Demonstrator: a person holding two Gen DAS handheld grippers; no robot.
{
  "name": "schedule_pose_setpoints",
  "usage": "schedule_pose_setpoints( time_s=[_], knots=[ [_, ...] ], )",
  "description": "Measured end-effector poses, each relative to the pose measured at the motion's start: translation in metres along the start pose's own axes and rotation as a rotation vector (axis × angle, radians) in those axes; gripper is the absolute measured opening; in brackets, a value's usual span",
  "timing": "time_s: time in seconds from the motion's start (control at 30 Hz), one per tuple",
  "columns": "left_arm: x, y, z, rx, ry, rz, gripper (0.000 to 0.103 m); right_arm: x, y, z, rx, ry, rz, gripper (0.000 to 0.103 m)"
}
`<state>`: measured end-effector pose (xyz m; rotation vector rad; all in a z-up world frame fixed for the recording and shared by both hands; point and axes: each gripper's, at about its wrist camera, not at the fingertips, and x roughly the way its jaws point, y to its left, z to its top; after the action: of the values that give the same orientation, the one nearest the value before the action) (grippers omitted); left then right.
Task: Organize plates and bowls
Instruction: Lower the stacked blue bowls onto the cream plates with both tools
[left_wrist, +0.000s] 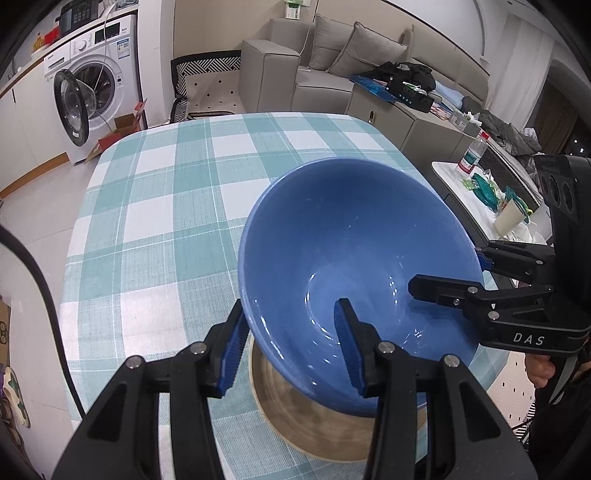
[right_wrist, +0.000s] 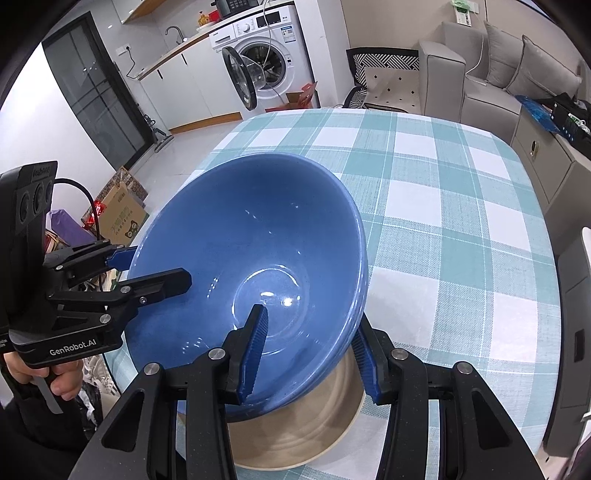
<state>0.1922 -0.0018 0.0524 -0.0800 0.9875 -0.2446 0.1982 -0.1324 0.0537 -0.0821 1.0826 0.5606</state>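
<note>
A big blue bowl (left_wrist: 351, 229) (right_wrist: 258, 221) hangs tilted over a beige plate (left_wrist: 295, 424) (right_wrist: 314, 424) that lies on the checked tablecloth (left_wrist: 166, 184) (right_wrist: 443, 203) at the near edge. My left gripper (left_wrist: 290, 306) (right_wrist: 160, 264) is shut on the bowl's near rim, one finger inside and one outside. On the opposite side of the rim my right gripper (right_wrist: 310, 315) (left_wrist: 445, 269) is shut the same way. The bowl hides most of the plate. A hand (right_wrist: 62, 384) holds the left gripper's handle.
The green-and-white checked table stretches away beyond the bowl. A washing machine (left_wrist: 92, 85) with its door open stands at the back, with a grey sofa (left_wrist: 332, 55) beside it. A side table (left_wrist: 480, 192) bears a bottle and a cup. Cardboard boxes (right_wrist: 122, 214) sit on the floor.
</note>
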Motion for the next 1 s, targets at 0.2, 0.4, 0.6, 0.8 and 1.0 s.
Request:
schedule_pose_setpoints(
  time_s=[0.2, 0.4, 0.6, 0.8, 1.0],
  knots=[
    [0.0021, 0.0006, -0.0031, 0.003, 0.004, 0.002, 0.046, -0.0003, -0.0003, -0.0012, -0.003, 0.003, 0.003, 0.047],
    [0.0028, 0.0004, -0.0061, 0.004, 0.017, 0.003, 0.046, 0.0031, 0.0002, -0.0056, -0.007, 0.018, 0.008, 0.047],
    [0.0013, -0.0012, -0.0083, 0.002, 0.026, 0.009, 0.046, 0.0024, 0.0023, -0.0071, -0.006, 0.020, 0.008, 0.047],
    [0.0005, -0.0020, -0.0085, 0.004, 0.037, 0.010, 0.046, 0.0024, 0.0016, -0.0079, 0.003, 0.038, 0.021, 0.046],
    [0.0039, -0.0011, -0.0087, 0.004, 0.049, 0.000, 0.046, 0.0044, 0.0013, -0.0090, 0.005, 0.045, 0.018, 0.047]
  ],
)
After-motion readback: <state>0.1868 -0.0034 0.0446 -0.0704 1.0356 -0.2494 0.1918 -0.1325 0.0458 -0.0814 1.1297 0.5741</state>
